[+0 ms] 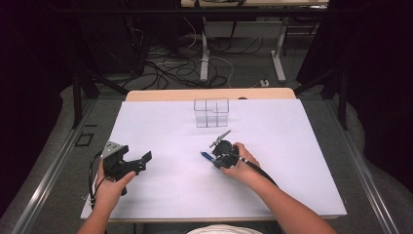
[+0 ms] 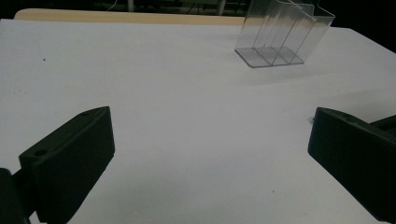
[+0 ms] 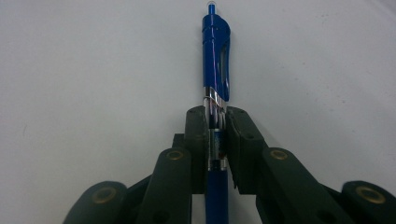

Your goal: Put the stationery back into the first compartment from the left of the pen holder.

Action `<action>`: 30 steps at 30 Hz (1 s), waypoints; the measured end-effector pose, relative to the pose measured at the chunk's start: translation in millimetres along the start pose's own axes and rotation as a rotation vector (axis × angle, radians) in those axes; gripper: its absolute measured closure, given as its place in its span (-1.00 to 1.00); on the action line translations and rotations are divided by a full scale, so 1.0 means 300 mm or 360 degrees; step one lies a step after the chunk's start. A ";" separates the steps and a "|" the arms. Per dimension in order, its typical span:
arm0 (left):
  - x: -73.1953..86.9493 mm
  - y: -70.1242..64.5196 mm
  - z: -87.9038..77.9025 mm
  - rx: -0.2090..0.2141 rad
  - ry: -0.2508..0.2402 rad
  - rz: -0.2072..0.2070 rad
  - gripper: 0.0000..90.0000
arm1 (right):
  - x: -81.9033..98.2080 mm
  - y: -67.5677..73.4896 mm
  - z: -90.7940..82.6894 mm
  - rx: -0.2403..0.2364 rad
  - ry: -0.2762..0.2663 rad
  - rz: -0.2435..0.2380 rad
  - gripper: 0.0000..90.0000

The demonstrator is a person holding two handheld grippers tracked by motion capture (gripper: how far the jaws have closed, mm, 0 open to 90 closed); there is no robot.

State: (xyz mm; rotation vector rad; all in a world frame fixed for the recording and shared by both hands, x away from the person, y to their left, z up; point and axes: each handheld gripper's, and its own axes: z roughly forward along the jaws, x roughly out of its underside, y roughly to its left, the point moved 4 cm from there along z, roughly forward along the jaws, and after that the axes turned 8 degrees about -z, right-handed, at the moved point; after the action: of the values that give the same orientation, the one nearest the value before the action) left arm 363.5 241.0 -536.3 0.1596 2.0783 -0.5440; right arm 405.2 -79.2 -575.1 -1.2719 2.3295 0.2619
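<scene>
Two grippers over the white table (image 1: 292,161), right gripper (image 1: 214,157) near the middle, jaws clamped on a blue pen (image 3: 215,60), left gripper (image 1: 141,161) by the left edge, jaws spread wide around nothing, clear divided holder (image 1: 211,112) standing near the far edge, compartments bare.

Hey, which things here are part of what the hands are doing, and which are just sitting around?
Likely in the job:
- blue pen, clamped between the right gripper jaws
- clear divided holder, standing at the far side of the white table
- left gripper, jaws wide apart, nothing between them

Just lying about:
- cables on the floor beyond the table
</scene>
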 end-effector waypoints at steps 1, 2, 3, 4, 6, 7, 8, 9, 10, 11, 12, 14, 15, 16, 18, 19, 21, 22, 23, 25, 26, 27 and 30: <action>0.000 0.000 0.000 0.0000 0.0000 0.0000 -0.99 | 0.000 0.000 0.000 -0.0001 0.0000 0.0001 0.77; 0.000 0.000 0.000 0.0000 0.0000 0.0000 -0.99 | 0.000 0.000 0.000 0.0001 -0.0001 0.0005 0.76; 0.000 0.000 0.000 0.0000 0.0000 0.0001 -0.99 | -0.001 0.000 0.000 -0.0003 -0.0003 0.0011 0.77; 0.000 0.000 0.000 -0.0001 0.0000 0.0001 -0.99 | -0.001 0.000 0.000 -0.0005 -0.0004 0.0016 0.77; -0.001 0.001 0.000 0.0001 -0.0002 0.0000 -0.99 | -0.001 -0.001 0.000 -0.0005 -0.0003 0.0020 0.77; -0.001 0.001 -0.001 0.0000 -0.0002 0.0001 -0.99 | -0.001 0.000 -0.001 -0.0006 -0.0001 0.0030 0.77; -0.001 0.001 -0.001 0.0000 -0.0001 0.0001 -0.99 | -0.001 -0.001 0.000 -0.0006 -0.0005 0.0024 0.77; -0.001 0.002 0.000 0.0000 -0.0001 0.0000 -0.99 | -0.001 -0.001 -0.001 -0.0007 -0.0007 0.0024 0.77; -0.001 0.002 0.000 0.0000 -0.0001 0.0001 -0.99 | -0.001 -0.002 -0.001 -0.0011 -0.0011 0.0022 0.77; -0.001 0.002 0.000 0.0000 -0.0001 0.0001 -0.99 | -0.002 -0.001 -0.001 -0.0014 -0.0014 0.0024 0.77; -0.001 0.002 0.000 0.0000 -0.0001 0.0002 -0.99 | -0.002 0.000 0.000 -0.0020 -0.0019 0.0023 0.77; -0.001 0.002 0.000 0.0000 -0.0002 0.0001 -0.99 | -0.004 0.005 -0.001 -0.0032 -0.0025 0.0017 0.77; -0.001 0.002 -0.001 -0.0001 -0.0002 0.0001 -0.99 | -0.005 0.006 -0.001 -0.0031 -0.0026 0.0008 0.77; -0.001 0.002 -0.001 -0.0002 -0.0001 0.0002 -0.99 | -0.006 0.008 -0.002 -0.0031 -0.0031 -0.0001 0.77; -0.001 0.003 -0.001 -0.0002 0.0000 0.0004 -0.99 | -0.010 0.013 -0.006 -0.0038 -0.0049 -0.0003 0.77; -0.001 0.003 -0.001 -0.0003 0.0000 0.0004 -0.99 | -0.012 0.015 -0.008 -0.0038 -0.0056 -0.0006 0.77; 0.000 0.003 0.000 -0.0005 -0.0004 -0.0003 -0.99 | -0.016 0.014 -0.013 -0.0027 -0.0063 -0.0021 0.77; 0.000 0.002 0.000 -0.0004 -0.0005 -0.0004 -0.99 | -0.020 0.019 -0.017 -0.0030 -0.0068 -0.0010 0.77; -0.001 0.002 0.000 -0.0005 -0.0006 -0.0004 -0.99 | -0.024 0.018 -0.021 -0.0010 -0.0069 -0.0020 0.77; -0.001 0.002 -0.001 -0.0005 -0.0008 -0.0004 -0.99 | -0.032 0.018 -0.031 -0.0001 -0.0087 -0.0037 0.77; -0.001 0.003 -0.002 -0.0006 -0.0004 0.0002 -0.99 | -0.035 0.017 -0.035 0.0006 -0.0091 -0.0040 0.77; -0.001 0.003 -0.001 -0.0006 -0.0009 -0.0003 -0.99 | -0.037 0.014 -0.039 0.0026 -0.0092 -0.0061 0.77; -0.001 0.004 -0.001 -0.0006 -0.0006 -0.0005 -0.99 | -0.045 0.013 -0.050 0.0050 -0.0110 -0.0087 0.77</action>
State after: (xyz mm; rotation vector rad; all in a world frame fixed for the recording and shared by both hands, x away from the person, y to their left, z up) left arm 363.6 242.2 -536.2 0.1528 2.0760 -0.5420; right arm 403.5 -72.8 -555.6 -1.2887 2.2289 0.2460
